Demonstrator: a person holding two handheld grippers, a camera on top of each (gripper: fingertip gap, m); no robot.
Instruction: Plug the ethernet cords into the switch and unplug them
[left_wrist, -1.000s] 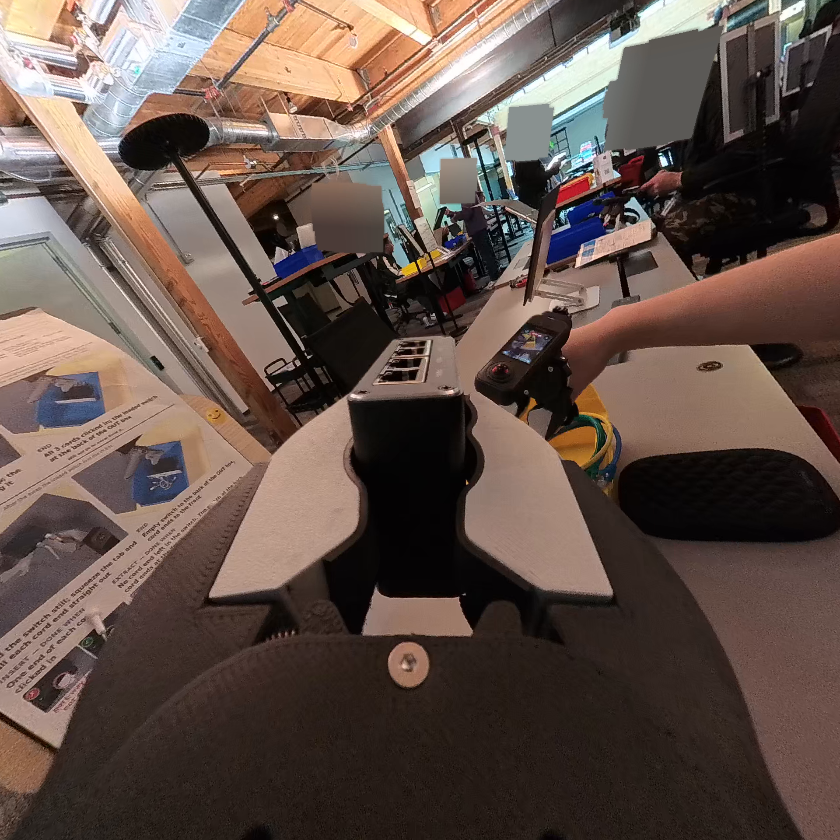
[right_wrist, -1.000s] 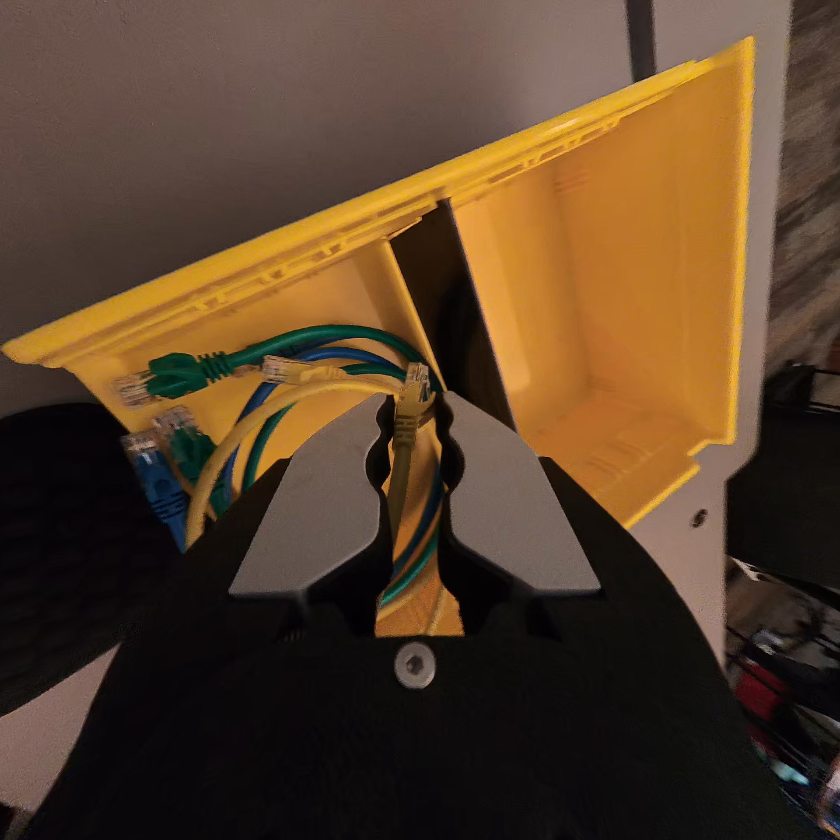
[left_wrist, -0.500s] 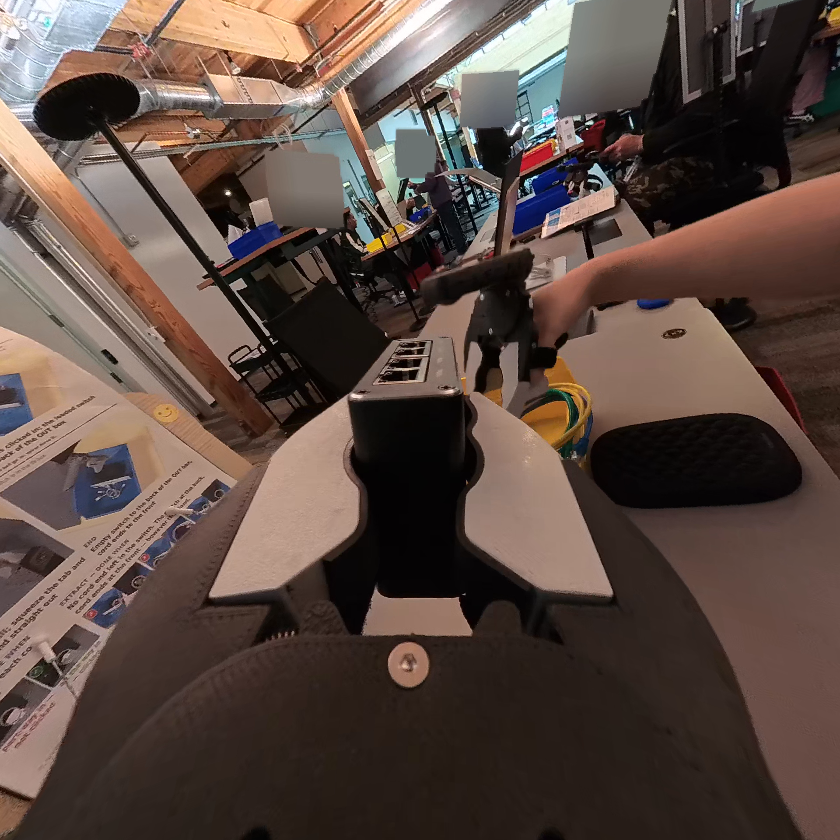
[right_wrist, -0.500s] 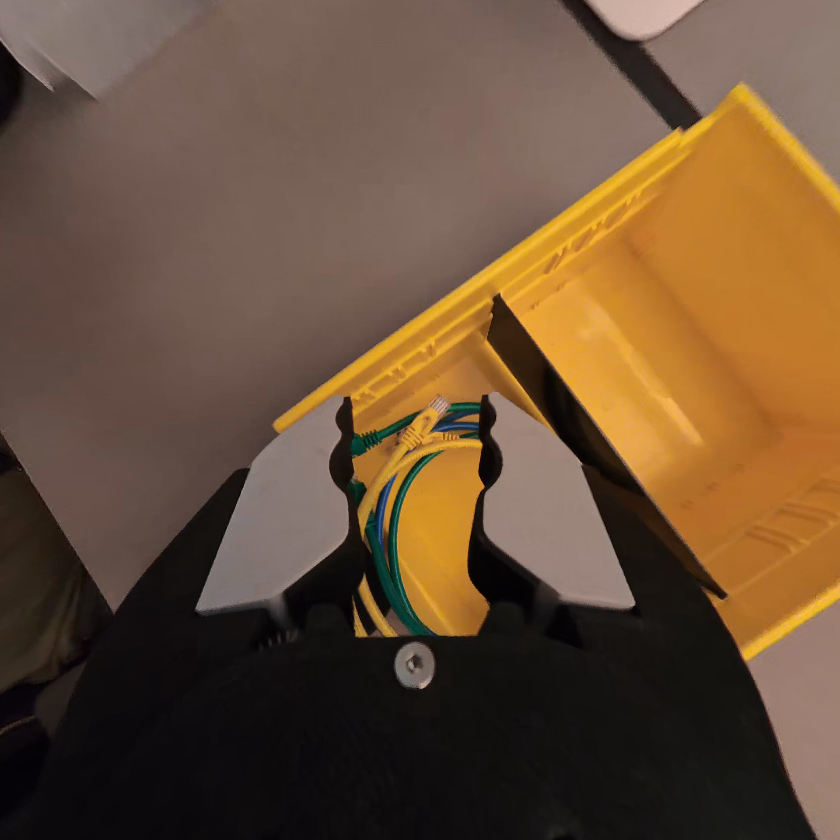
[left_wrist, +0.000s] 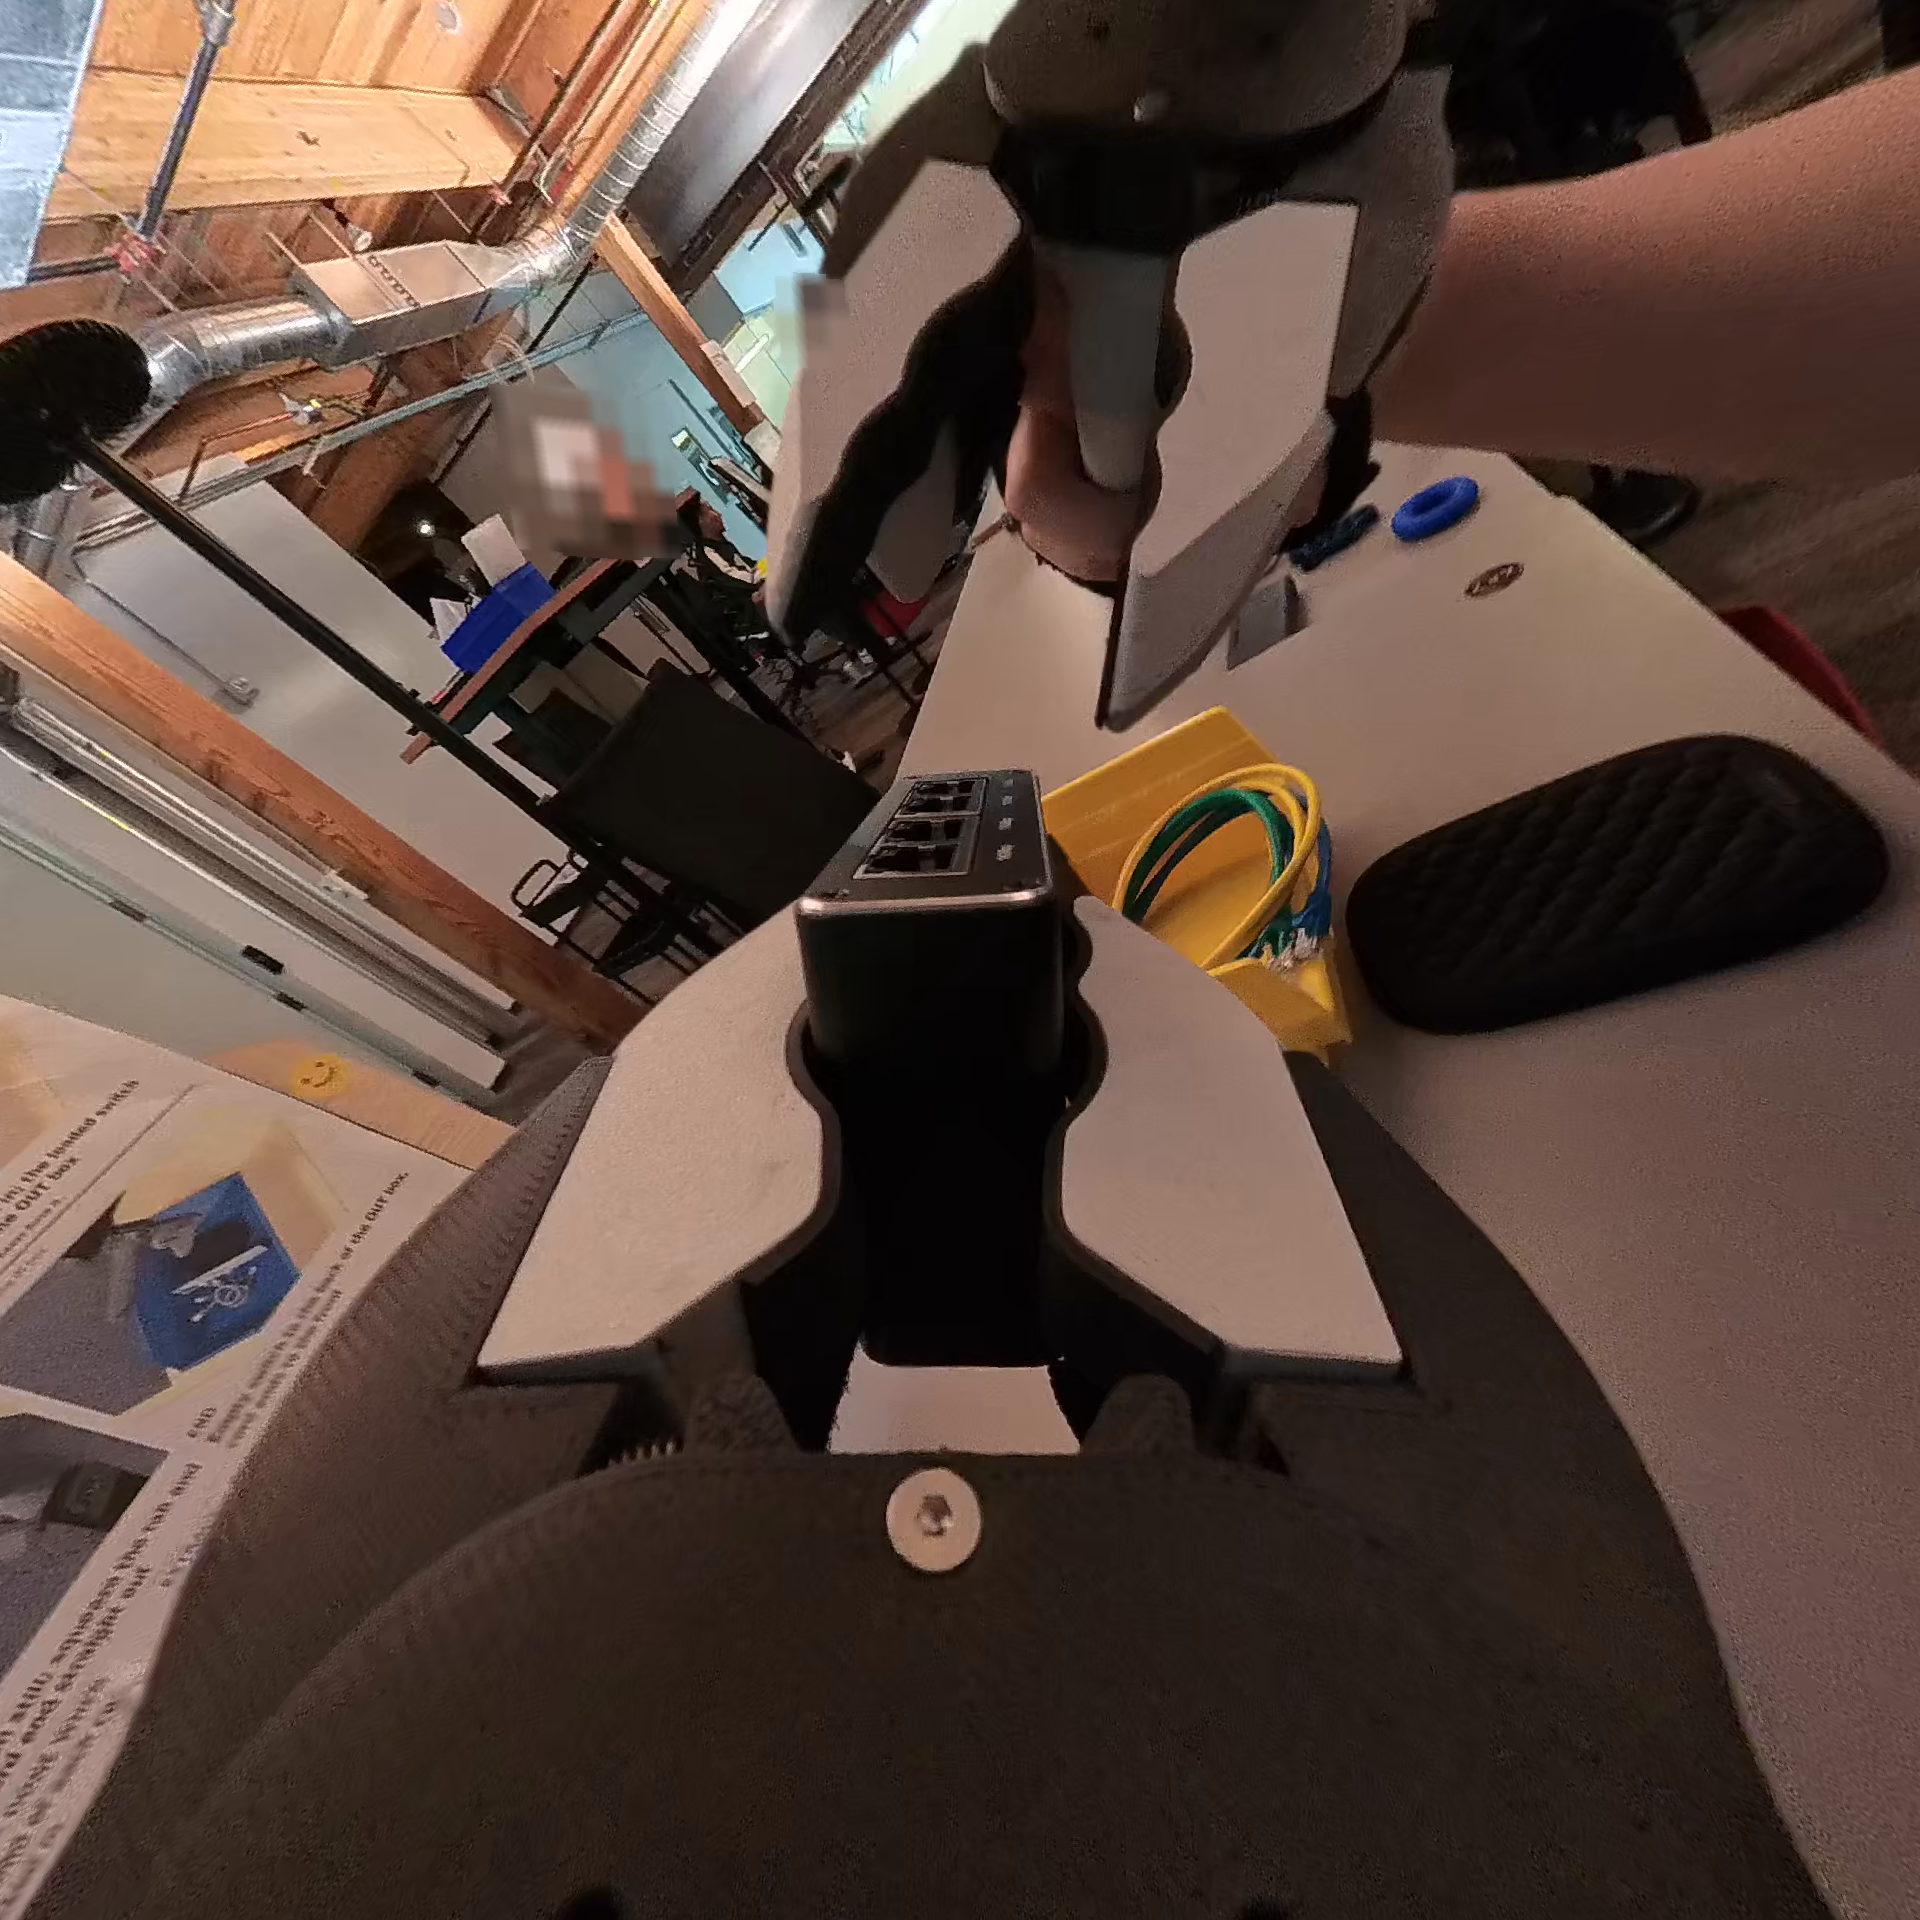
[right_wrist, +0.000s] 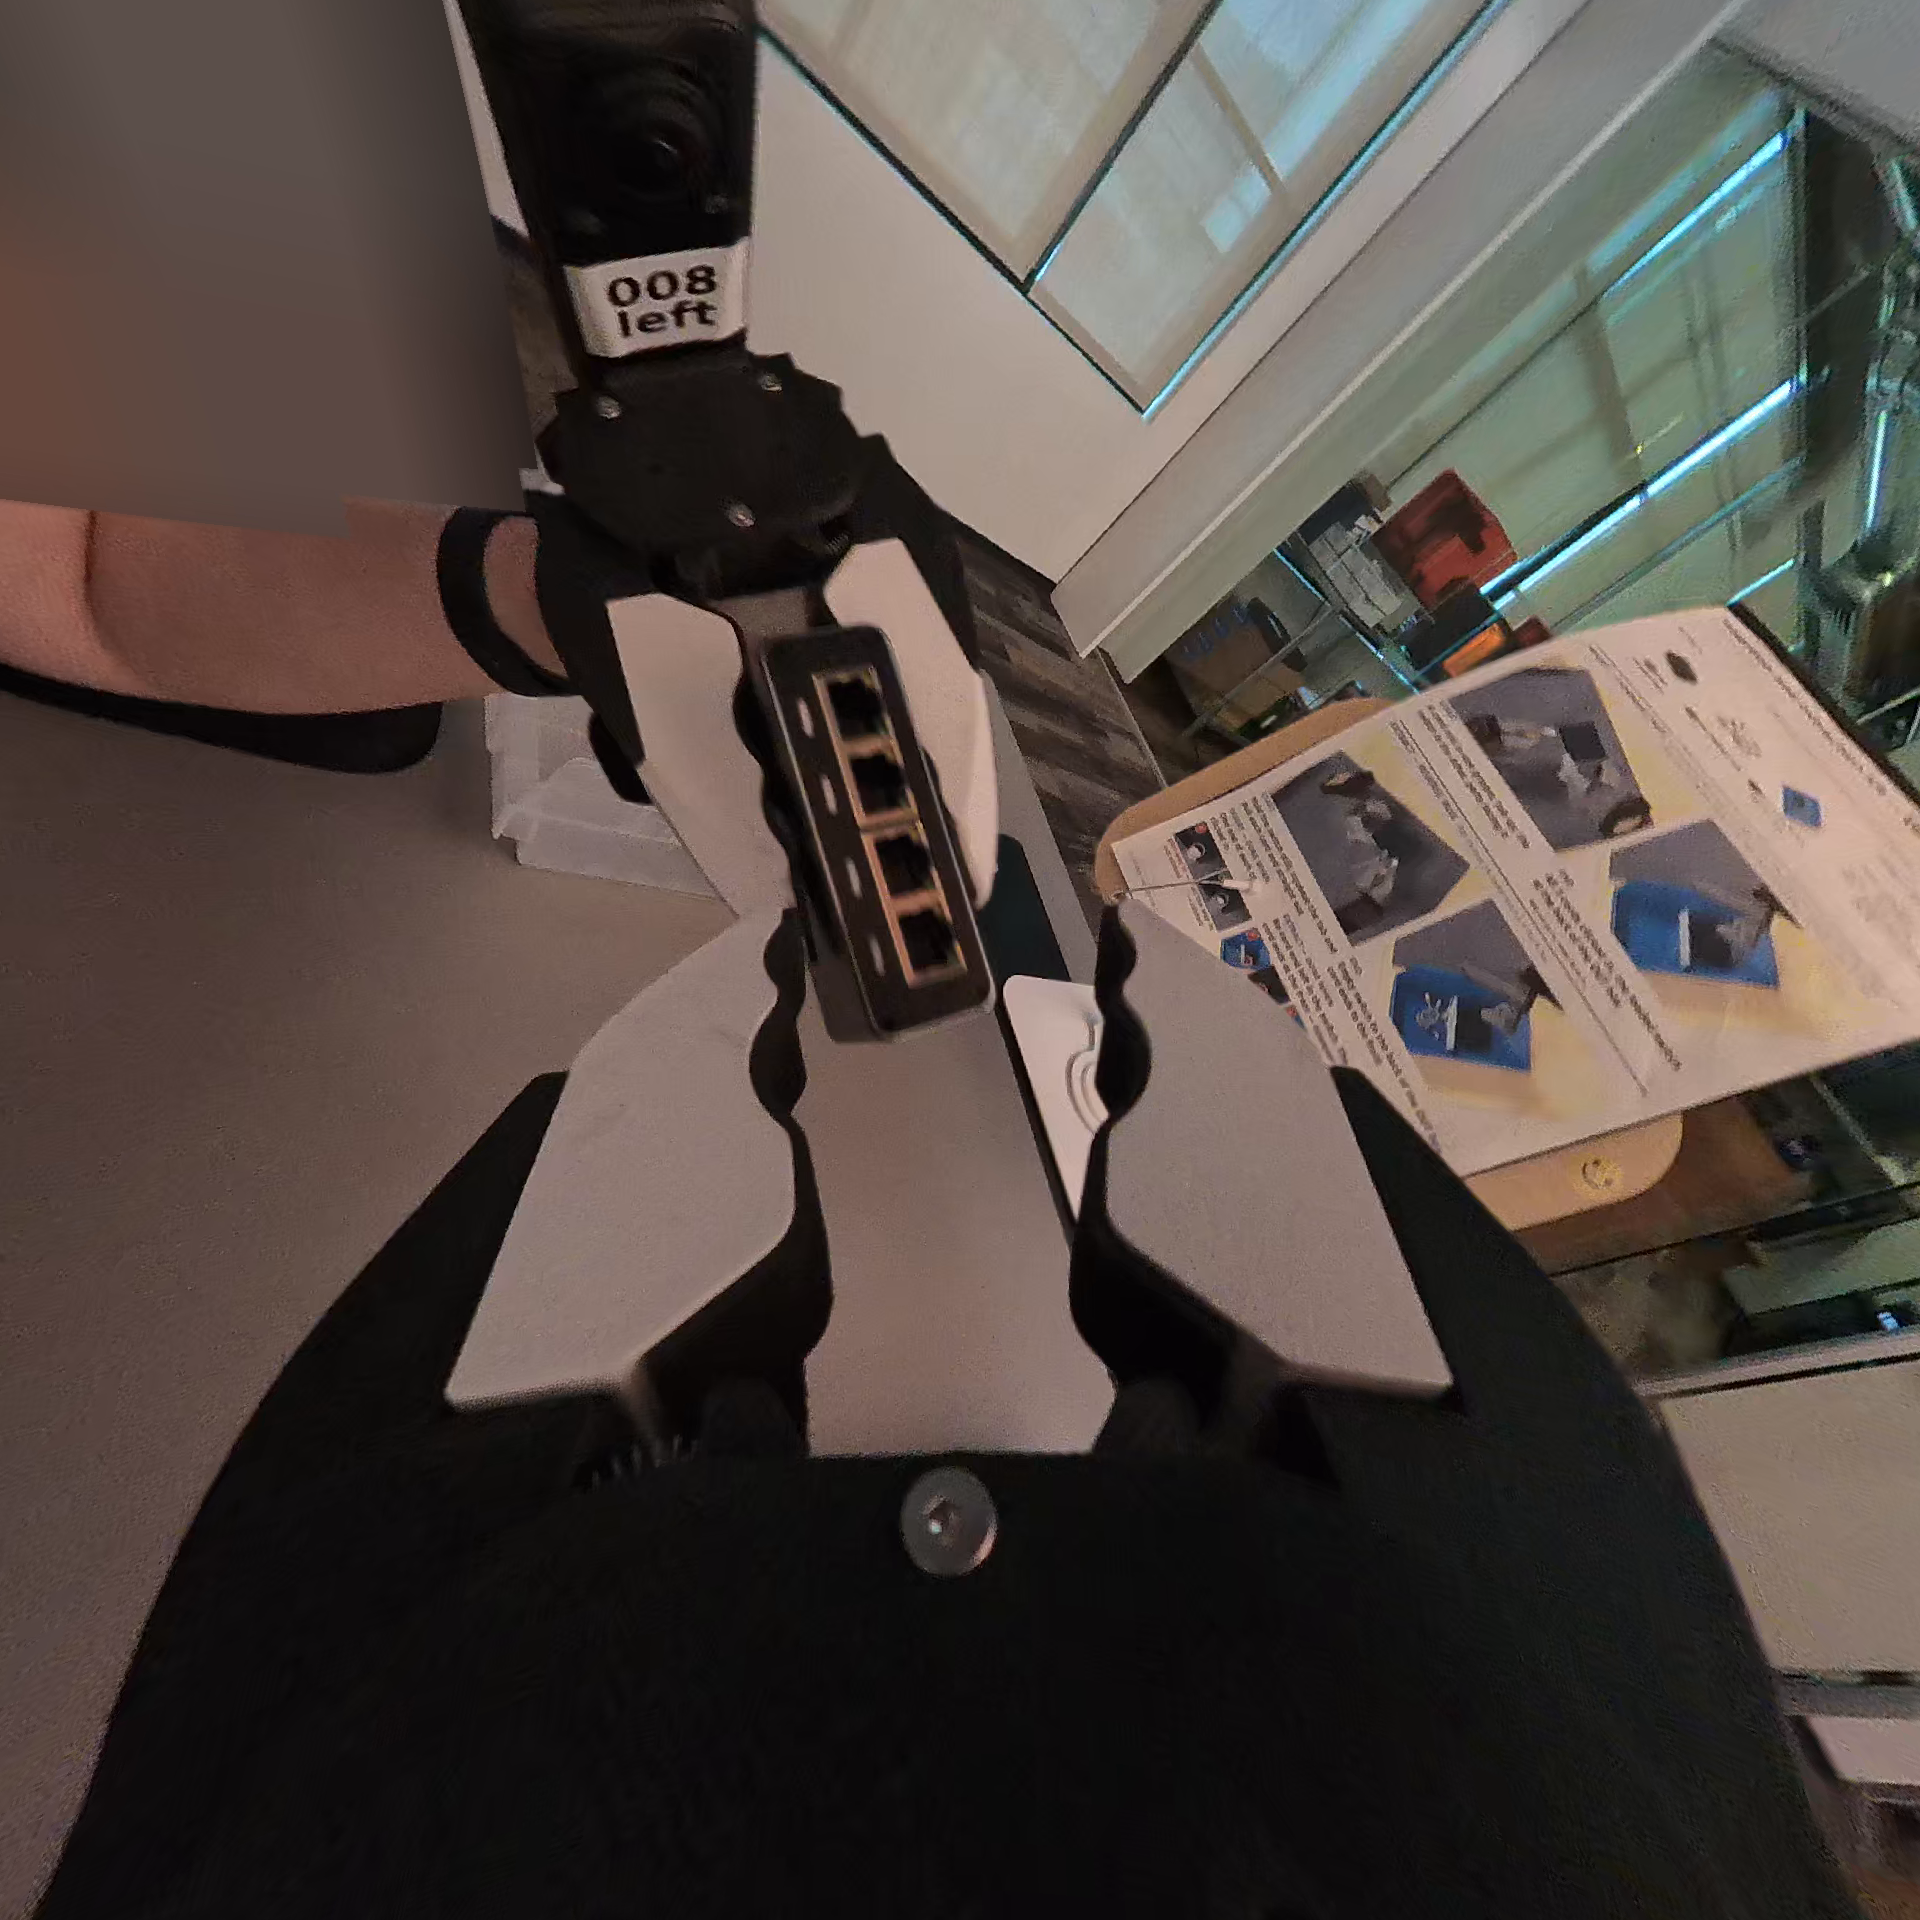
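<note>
Switch (left_wrist: 932, 1039) rigid, light, clamped mid-body in left fingers (left_wrist: 665, 1184); right fingers (right_wrist: 644, 1174) wide, empty. Cords (left_wrist: 1226, 862) limp: pinch behind plug.

Clear air above switch (left_wrist: 940, 862) ports

Black switch (left_wrist: 932, 997) sitting clamped in the left gripper (left_wrist: 935, 966), empty ports facing up, green, yellow, blue ethernet cords (left_wrist: 1231, 862) lying coiled in a yellow bin (left_wrist: 1164, 764)
</note>
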